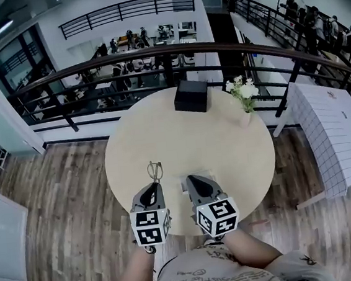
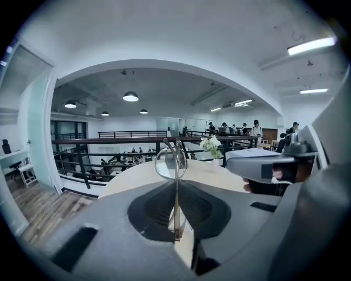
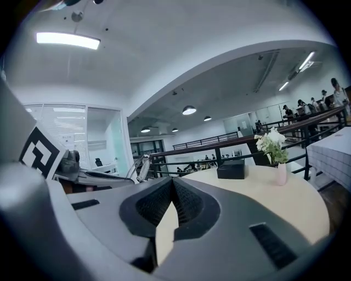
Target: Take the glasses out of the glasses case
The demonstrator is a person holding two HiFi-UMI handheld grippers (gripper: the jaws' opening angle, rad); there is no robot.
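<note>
A round, pale table [image 1: 239, 155] is seen from above, set against a black railing [image 1: 93, 67] that overlooks a lower floor. A pair of thin-framed glasses [image 1: 155, 170] is clamped in the left gripper [image 1: 152, 188], above the near part of the table. In the left gripper view, the jaws are pressed together on a thin gold part of the frame. The glasses are held upright, with one round lens rising just beyond the jaw tips. The right gripper [image 1: 192, 182] is held just beside the left one. In the right gripper view, its jaws are closed against each other with nothing between them. A black case [image 1: 191, 96] is set at the table's far edge, well apart from the glasses, and appears shut. A vase of white flowers [image 1: 244, 98] is placed near the case, to its right.
</note>
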